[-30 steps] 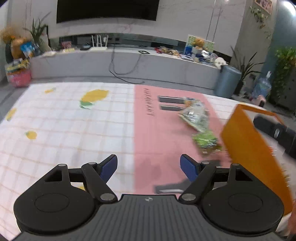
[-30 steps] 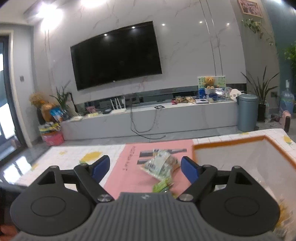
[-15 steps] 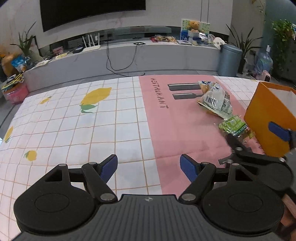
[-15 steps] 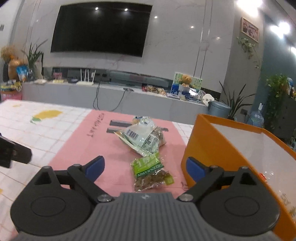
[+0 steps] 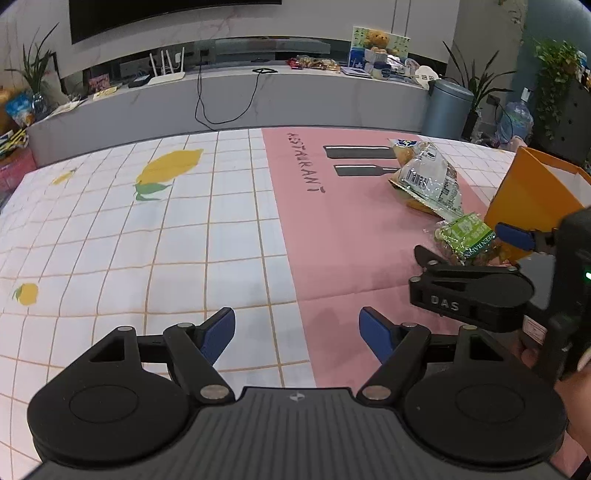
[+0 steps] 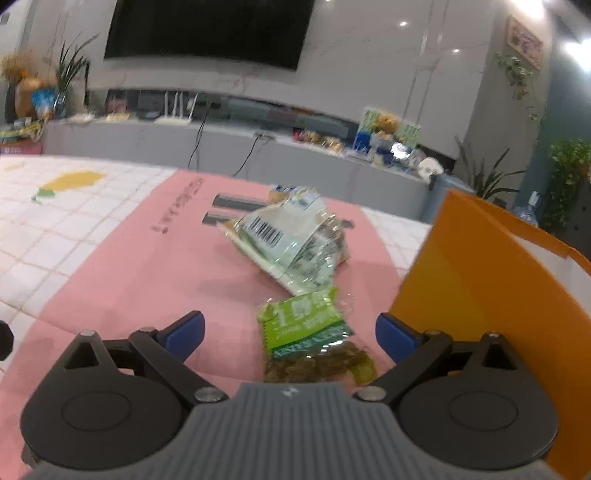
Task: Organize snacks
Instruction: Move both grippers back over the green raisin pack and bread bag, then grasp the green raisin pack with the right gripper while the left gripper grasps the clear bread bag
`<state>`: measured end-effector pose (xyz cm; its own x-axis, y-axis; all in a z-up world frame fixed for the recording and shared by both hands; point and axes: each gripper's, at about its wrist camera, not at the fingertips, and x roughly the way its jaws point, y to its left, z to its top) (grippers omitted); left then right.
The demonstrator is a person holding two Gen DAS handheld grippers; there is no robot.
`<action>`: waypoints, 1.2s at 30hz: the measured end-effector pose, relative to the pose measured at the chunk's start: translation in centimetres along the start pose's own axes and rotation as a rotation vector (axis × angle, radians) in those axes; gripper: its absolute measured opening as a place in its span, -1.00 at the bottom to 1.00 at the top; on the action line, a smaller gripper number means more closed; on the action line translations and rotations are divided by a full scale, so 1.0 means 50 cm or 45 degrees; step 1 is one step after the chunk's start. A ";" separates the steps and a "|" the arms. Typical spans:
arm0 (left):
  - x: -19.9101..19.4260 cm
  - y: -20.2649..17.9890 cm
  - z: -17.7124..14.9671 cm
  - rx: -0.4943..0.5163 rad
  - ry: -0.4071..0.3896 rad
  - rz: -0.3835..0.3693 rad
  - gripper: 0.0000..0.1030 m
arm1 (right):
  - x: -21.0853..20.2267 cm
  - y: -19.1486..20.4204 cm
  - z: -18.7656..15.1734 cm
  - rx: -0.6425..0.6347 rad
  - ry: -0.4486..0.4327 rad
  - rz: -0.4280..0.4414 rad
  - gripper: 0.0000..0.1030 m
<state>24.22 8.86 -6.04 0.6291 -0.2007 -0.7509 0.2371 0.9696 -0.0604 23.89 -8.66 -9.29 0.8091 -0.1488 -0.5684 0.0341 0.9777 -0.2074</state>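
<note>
A pale marble-veined wall (image 6: 369,55) carries a large black television (image 6: 210,29), with bright ceiling spots (image 6: 576,48) glaring at the upper right. Below runs a long grey media console (image 5: 295,96) holding a white router (image 5: 166,75) and a teddy bear (image 5: 376,38). A grey bin (image 5: 447,109) and potted plants (image 5: 554,74) stand at its right end.
</note>
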 end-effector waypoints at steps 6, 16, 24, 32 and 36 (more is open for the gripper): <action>0.003 0.004 -0.003 -0.039 0.016 0.002 0.74 | 0.029 0.001 0.012 -0.009 0.024 0.026 0.83; -0.002 0.030 -0.005 -0.177 -0.008 -0.037 0.73 | 0.043 -0.047 0.008 0.182 0.057 0.166 0.12; -0.006 -0.029 0.051 -0.091 -0.061 -0.131 0.70 | 0.043 -0.045 0.011 0.176 0.048 0.184 -0.06; 0.056 -0.101 0.145 0.012 -0.079 -0.210 0.71 | 0.044 -0.042 0.013 0.175 0.047 0.178 -0.07; 0.095 -0.125 0.198 0.011 -0.106 -0.259 0.75 | 0.043 -0.041 0.013 0.172 0.047 0.175 -0.07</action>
<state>33.07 0.47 -2.73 0.6267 -0.4033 -0.6668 0.3715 0.9068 -0.1992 25.96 -10.89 -9.59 0.7898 -0.0151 -0.6132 0.0051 0.9998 -0.0181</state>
